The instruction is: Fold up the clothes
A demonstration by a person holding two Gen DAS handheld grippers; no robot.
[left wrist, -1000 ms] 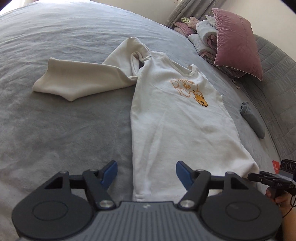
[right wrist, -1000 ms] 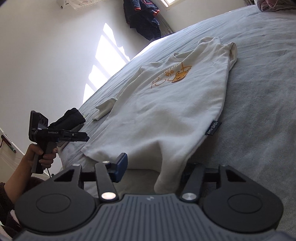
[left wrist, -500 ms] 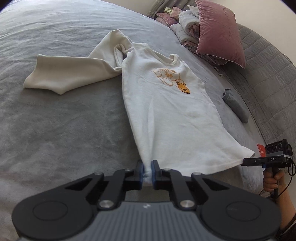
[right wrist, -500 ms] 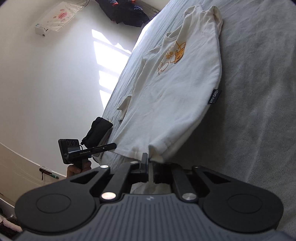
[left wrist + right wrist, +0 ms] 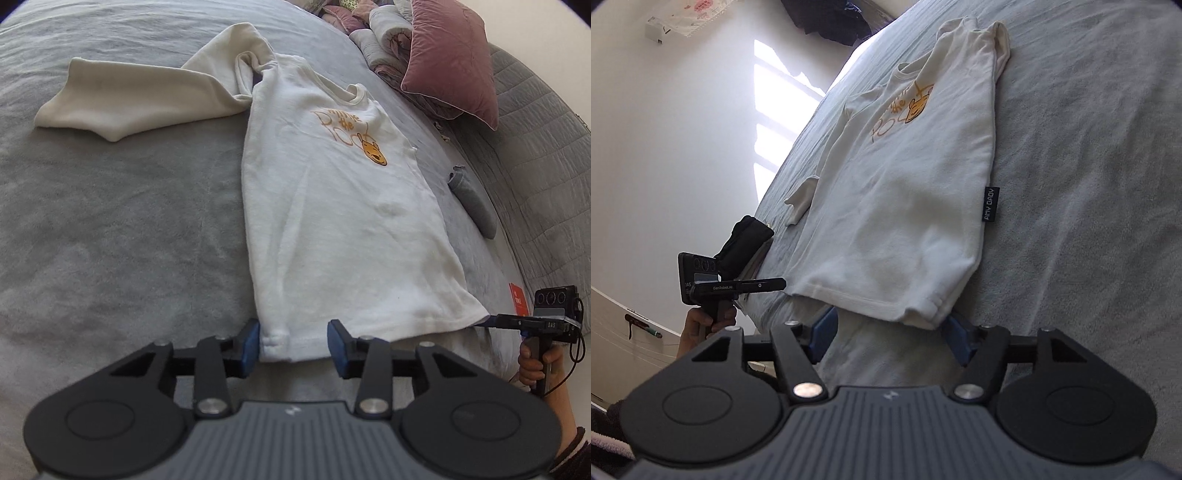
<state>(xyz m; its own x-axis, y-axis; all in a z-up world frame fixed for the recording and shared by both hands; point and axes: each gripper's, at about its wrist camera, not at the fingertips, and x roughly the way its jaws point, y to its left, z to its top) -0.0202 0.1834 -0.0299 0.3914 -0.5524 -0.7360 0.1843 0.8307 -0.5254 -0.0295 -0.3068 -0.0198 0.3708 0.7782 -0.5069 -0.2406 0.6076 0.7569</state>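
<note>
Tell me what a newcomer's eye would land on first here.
The cream shirt with its orange bear print, spread flat on the grey bed, one sleeve flung out sideways. Then the left gripper and right gripper at its two hem corners, jaws just opened, pads off the cloth.

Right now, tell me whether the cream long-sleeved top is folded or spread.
Spread: cream long-sleeved top lies flat on grey bedcover, sleeve out.

both tongs, left tongs [image 5: 292, 345] and right tongs [image 5: 889, 332], just opened off the shirt [image 5: 332, 221] hem.

Left tool [image 5: 293, 345] jaws just opening, right tool [image 5: 888, 336] likewise
</note>
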